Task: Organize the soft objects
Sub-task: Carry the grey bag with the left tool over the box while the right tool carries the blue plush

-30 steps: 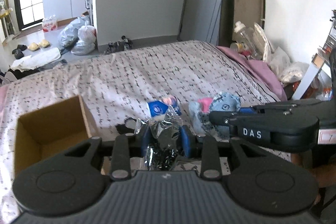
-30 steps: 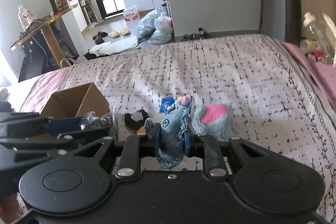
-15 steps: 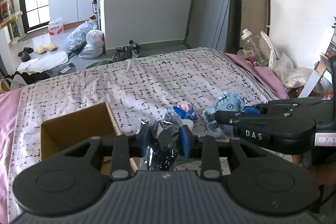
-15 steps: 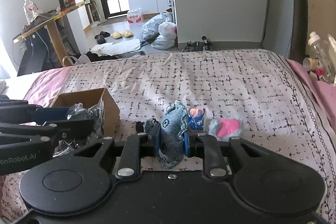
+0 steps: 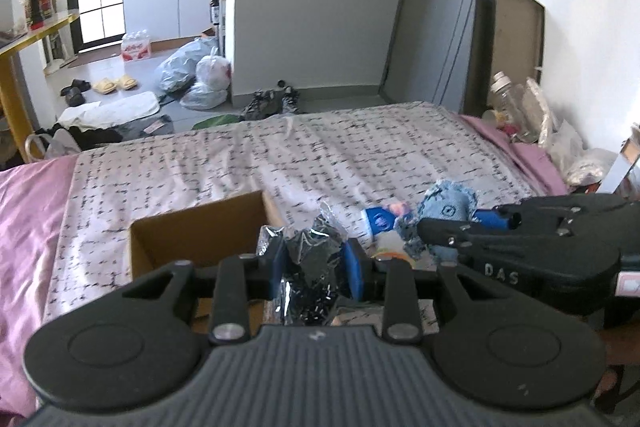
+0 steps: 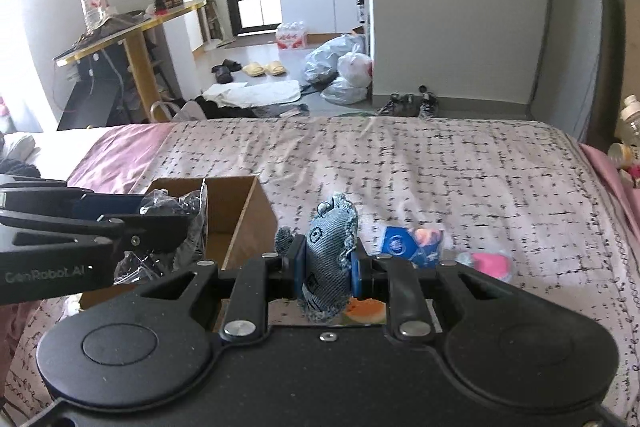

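Note:
My left gripper (image 5: 316,263) is shut on a crinkly clear bag of dark stuff (image 5: 314,267), held above the bed by the right wall of an open cardboard box (image 5: 196,231). The bag (image 6: 180,215) shows over the box (image 6: 240,211) in the right wrist view. My right gripper (image 6: 326,267) is shut on a blue denim soft toy (image 6: 330,255), held to the right of the box; the toy also shows in the left wrist view (image 5: 444,211). A blue and pink pouch (image 6: 412,241) and a pink and grey plush (image 6: 486,263) lie on the bed.
The bed has a white, black-patterned cover (image 6: 440,167) with pink sheet at its sides. An orange thing (image 6: 366,311) lies under my right gripper. Bottles and bags (image 5: 520,111) crowd the right bedside. Bags and shoes lie on the floor beyond the bed.
Both grippers have risen and drawn back from the bed with their loads. The box now sits closer under the left gripper, and the pouch and plush look farther off.

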{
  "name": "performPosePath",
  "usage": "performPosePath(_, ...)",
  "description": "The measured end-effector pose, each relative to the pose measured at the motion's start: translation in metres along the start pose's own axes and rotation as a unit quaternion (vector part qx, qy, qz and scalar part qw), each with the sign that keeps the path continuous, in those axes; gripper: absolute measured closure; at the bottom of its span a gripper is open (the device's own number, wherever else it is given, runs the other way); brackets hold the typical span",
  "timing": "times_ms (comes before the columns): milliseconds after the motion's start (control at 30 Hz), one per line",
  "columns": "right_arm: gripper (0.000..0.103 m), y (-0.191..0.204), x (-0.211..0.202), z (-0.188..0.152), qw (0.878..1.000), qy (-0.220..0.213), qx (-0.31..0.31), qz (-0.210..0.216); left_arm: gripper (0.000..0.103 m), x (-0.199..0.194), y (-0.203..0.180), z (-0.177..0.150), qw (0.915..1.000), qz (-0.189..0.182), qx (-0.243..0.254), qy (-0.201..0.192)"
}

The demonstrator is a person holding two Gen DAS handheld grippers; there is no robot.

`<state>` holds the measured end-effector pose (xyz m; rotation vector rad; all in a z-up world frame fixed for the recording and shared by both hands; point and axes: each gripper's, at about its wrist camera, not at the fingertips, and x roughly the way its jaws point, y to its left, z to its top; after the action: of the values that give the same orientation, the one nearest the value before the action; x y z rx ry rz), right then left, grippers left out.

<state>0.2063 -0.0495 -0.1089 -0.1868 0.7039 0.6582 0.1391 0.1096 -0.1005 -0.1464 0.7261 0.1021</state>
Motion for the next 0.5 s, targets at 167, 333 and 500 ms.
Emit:
performPosePath(167,0.081,0.015,0.005,0.000,1.000,0.002,-0.006,0.010,0.072,0.005,0.016,-0.011,0.9997,0.017,-0.005,0.018)
performPosePath(333,0.081,0.030,0.010,0.002,1.000,0.005,-0.020,0.018,0.072,0.014,0.026,-0.023,0.9985,0.039,-0.002,0.040)
performPosePath(500,0.081,0.047,0.012,0.004,0.999,0.006,-0.042,0.030,0.071,0.022,0.036,-0.033,0.9967,0.047,-0.008,0.065)
